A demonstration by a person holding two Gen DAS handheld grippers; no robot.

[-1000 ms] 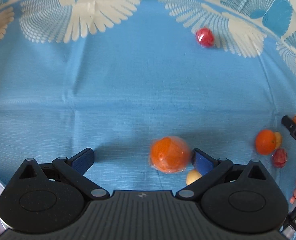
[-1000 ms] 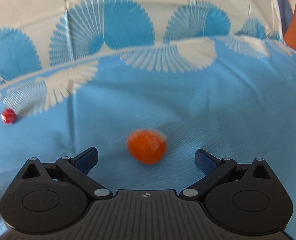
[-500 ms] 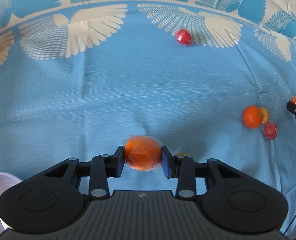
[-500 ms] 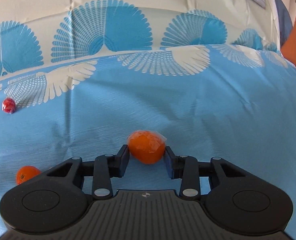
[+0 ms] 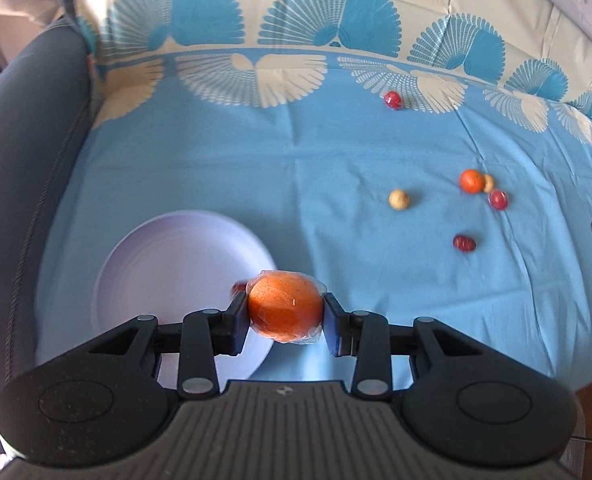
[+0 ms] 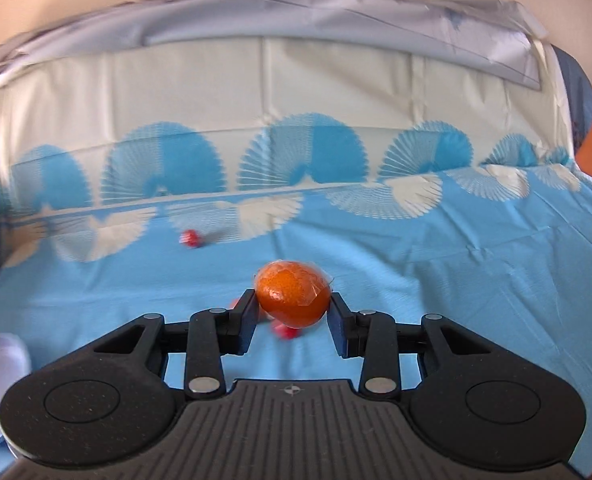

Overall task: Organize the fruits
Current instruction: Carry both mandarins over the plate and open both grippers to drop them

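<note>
Blue fan-patterned cloth (image 5: 336, 152) is covering the sofa, with small fruits lying scattered across it. Left gripper (image 5: 284, 314) is clamping a plastic-wrapped orange (image 5: 284, 306) above the white plate's (image 5: 167, 264) right edge, while right gripper (image 6: 292, 304) is pinching another wrapped orange (image 6: 293, 294) above the cloth.

Both views bright, even daylight, soft shadows. Strong fisheye bend at edges, dark corners. Right-wrist view motion-blurred, esp. cloth (image 6: 436, 264) pattern on left; left-wrist view sharper, mild glare on plate (image 5: 167, 264).
</note>
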